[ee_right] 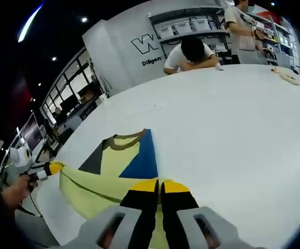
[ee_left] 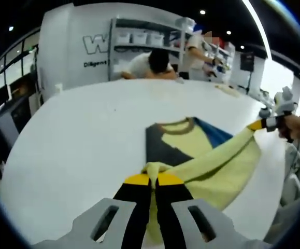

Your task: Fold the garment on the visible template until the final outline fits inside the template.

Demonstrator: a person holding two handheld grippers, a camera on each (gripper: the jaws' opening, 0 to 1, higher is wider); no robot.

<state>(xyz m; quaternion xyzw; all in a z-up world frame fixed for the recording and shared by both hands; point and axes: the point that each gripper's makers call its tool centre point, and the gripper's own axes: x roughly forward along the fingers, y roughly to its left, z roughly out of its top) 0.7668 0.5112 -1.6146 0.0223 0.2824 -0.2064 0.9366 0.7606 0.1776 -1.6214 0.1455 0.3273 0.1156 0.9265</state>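
Left gripper view: left gripper (ee_left: 153, 180) fingers pinch hem of pale yellow T-shirt with grey and blue sleeves (ee_left: 191, 150) on white tabletop (ee_left: 87, 135). Right gripper (ee_right: 160, 185) pinches opposite hem corner; edge taut between them, collar lies ahead.

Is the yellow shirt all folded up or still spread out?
Partly folded: the shirt's bottom edge is lifted and pulled taut between the left claw and right claw; its collar end lies flat.

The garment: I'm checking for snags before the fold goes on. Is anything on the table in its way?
Nothing visible. Both grippers, left and right, already pinch the garment, and the white table beside it lies bare.
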